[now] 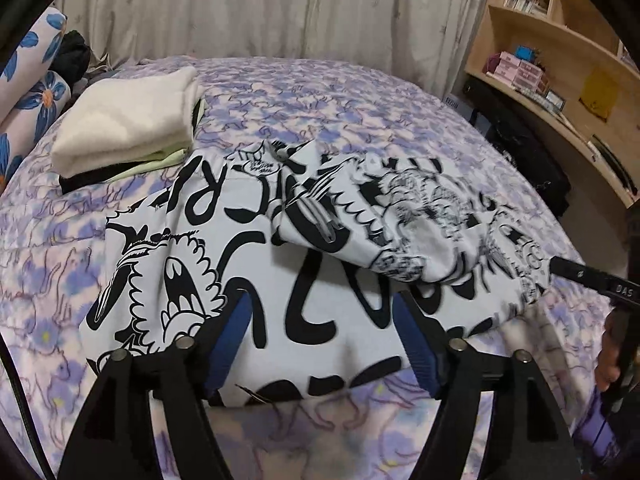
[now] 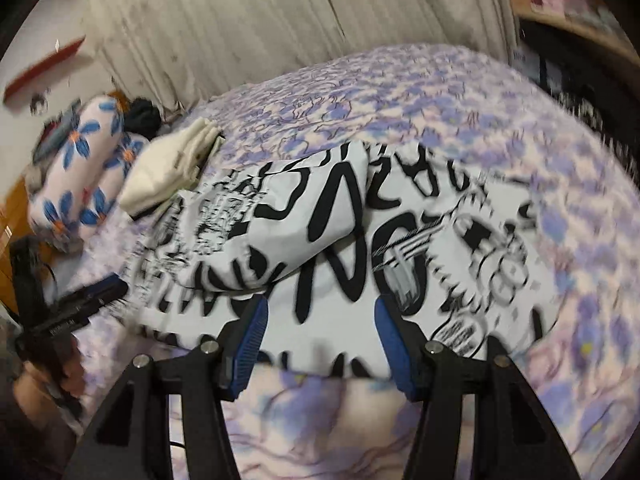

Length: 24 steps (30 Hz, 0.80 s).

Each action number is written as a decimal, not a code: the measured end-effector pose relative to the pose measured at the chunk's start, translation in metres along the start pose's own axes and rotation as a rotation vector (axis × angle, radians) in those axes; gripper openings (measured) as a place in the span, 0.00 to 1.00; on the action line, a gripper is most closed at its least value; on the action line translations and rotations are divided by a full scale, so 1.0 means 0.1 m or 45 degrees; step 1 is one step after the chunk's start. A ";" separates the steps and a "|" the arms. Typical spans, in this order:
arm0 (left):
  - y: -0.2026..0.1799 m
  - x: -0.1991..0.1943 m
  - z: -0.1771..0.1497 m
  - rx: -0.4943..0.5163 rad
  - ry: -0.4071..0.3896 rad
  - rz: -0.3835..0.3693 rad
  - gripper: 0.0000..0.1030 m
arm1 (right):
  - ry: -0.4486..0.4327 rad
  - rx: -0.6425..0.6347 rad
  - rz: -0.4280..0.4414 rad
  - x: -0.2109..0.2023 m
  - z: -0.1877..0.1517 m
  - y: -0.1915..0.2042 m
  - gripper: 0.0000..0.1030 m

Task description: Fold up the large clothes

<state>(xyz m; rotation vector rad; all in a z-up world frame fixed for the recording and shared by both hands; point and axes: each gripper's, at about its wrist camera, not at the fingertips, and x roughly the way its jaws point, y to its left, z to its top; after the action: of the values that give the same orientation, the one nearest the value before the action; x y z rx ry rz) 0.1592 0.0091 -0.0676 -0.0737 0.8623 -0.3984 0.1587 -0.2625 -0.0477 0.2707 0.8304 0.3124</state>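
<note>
Left wrist: left gripper [image 1: 320, 336] jaws apart over printed garment [image 1: 304, 240] on bed [image 1: 360, 92], nothing clamped. Right gripper [image 2: 318, 340] same, pads apart.

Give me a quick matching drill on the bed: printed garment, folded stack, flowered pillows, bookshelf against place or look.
Things:
1. printed garment
2. folded stack
3. flowered pillows
4. bookshelf

Descriptions:
A. blue petals, far left edge
B. cream piece on top
C. black and white, folded over itself mid-bed
D. wooden, right of the bed

Pairs: 1-C, 2-B, 3-A, 4-D
</note>
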 end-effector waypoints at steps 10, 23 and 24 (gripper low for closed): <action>-0.06 -0.05 0.10 -0.087 0.022 -0.143 0.82 | 0.031 0.215 0.171 0.09 0.02 -0.04 0.66; 0.21 0.81 0.37 -0.363 0.114 -0.249 0.82 | 0.097 0.449 0.345 0.88 0.37 -0.18 0.66; 0.23 0.86 0.41 -0.373 0.117 -0.248 0.82 | 0.091 0.462 0.357 0.95 0.40 -0.19 0.66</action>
<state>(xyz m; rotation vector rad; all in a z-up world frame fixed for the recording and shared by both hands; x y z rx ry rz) 0.2471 -0.0058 -0.1087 -0.4150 1.0034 -0.4579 0.2520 -0.2488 -0.0926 0.7223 0.9190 0.4343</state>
